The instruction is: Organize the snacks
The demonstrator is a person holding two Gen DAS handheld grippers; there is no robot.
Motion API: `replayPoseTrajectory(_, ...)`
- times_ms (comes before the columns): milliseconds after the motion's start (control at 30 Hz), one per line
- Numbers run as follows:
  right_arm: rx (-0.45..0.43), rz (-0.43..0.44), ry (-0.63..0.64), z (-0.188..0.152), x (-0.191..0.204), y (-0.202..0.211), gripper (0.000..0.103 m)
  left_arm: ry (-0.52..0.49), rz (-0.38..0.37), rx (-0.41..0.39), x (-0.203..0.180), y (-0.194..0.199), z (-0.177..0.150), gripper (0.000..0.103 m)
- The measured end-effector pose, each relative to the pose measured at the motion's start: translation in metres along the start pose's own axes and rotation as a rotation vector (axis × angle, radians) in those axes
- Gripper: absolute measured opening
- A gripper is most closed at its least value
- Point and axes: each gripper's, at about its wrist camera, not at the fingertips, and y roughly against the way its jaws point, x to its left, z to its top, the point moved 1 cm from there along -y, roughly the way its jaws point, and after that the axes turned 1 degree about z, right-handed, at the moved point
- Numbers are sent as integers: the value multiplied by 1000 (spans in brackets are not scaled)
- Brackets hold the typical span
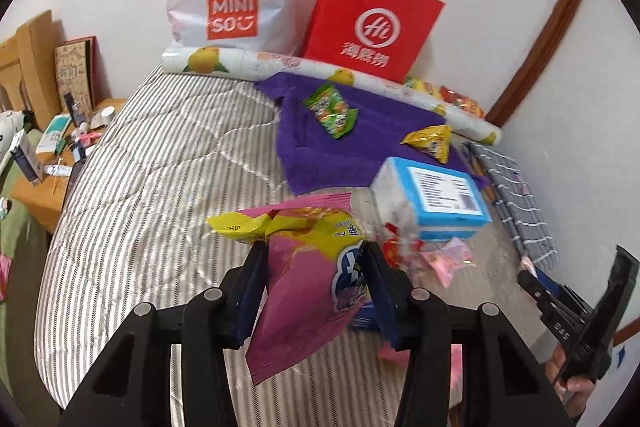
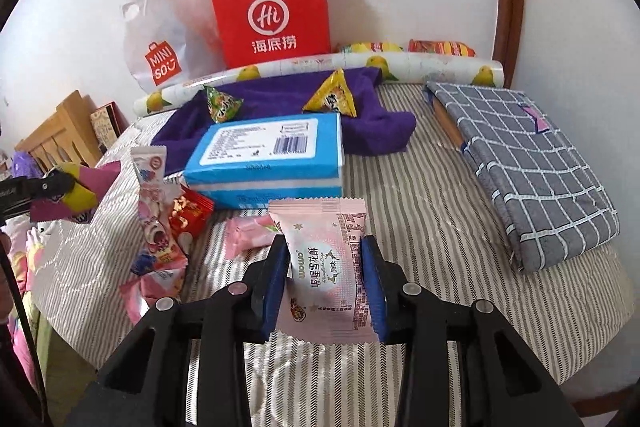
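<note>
Left wrist view: the left gripper (image 1: 316, 291) pinches a pink-and-yellow bag (image 1: 304, 275), lifted off the bed (image 1: 140, 187) — probably headed for the purple towel (image 1: 360, 147), where a green packet (image 1: 332, 111) already lies.

Right wrist view: the right gripper (image 2: 326, 287) clamps a pale pink packet (image 2: 328, 267) — held over the bed, near the blue box (image 2: 268, 159).

You have a pink-and-yellow snack bag (image 1: 304, 267) tilted above the striped bed, a pale pink wrapped snack (image 2: 330, 267) held upright, a green packet (image 2: 222, 105) and a yellow triangular packet (image 2: 334, 95) on the purple towel.
</note>
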Motion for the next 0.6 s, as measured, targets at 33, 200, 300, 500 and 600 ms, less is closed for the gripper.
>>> replayPoseTrajectory(33, -1, -1, -1, 1, 1, 2, 36, -6, -7, -6, -4, 4, 0, 46)
replayPoseTrajectory(200, -12, -13, -4, 10, 4, 14, 36, -66, -18, -38, -31, 18, 3, 46)
replayPoseTrajectory(300, -24, -24, -2, 17, 4, 21, 36, -89, -48, -45, -45, 21, 9, 46)
replayPoseTrajectory(500, -42, -26, -6, 37, 4, 27, 36, -118, -95, -49, -68, 17, 25, 46)
replayPoseTrajectory(600, -59, -29, -4, 50, 5, 28, 36, -141, -103, -52, -76, 12, 37, 46)
